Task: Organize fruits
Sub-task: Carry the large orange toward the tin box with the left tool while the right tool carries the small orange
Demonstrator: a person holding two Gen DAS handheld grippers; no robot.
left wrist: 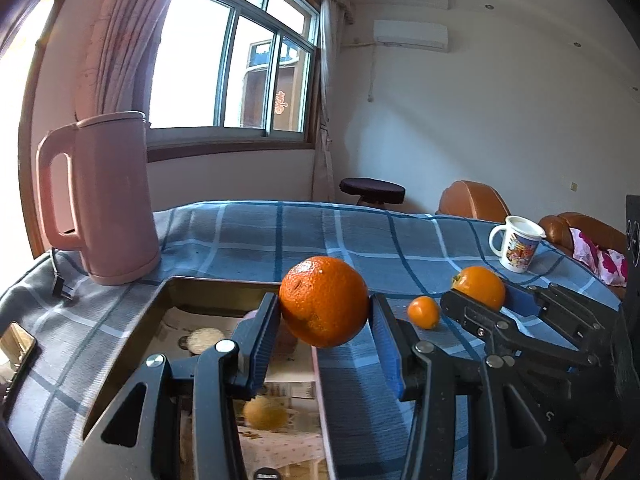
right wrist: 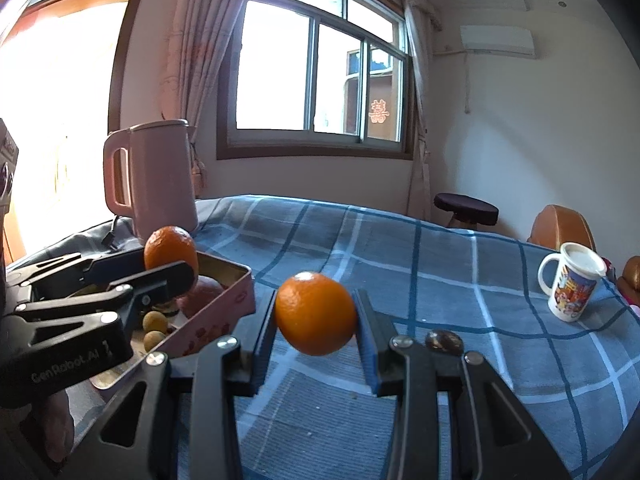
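Note:
My left gripper [left wrist: 325, 312] is shut on a large orange [left wrist: 324, 307] and holds it above the right edge of an open pink tin box [left wrist: 176, 288]; it also shows in the right wrist view [right wrist: 170, 258]. My right gripper [right wrist: 316, 316] is shut on a smooth orange persimmon [right wrist: 316, 313], held above the blue checked cloth. That persimmon shows in the left wrist view [left wrist: 480, 286]. A small orange fruit [left wrist: 424, 312] lies on the cloth between the grippers. The box [right wrist: 224, 300] holds small yellowish fruits [right wrist: 156, 322] and a reddish fruit [right wrist: 202, 290].
A pink electric kettle [left wrist: 108, 200] stands behind the box, its plug [left wrist: 62, 284] on the cloth. A printed white mug [left wrist: 518, 248] stands at the far right. A phone [left wrist: 16, 350] lies at the left edge. A stool and brown chairs stand beyond the table.

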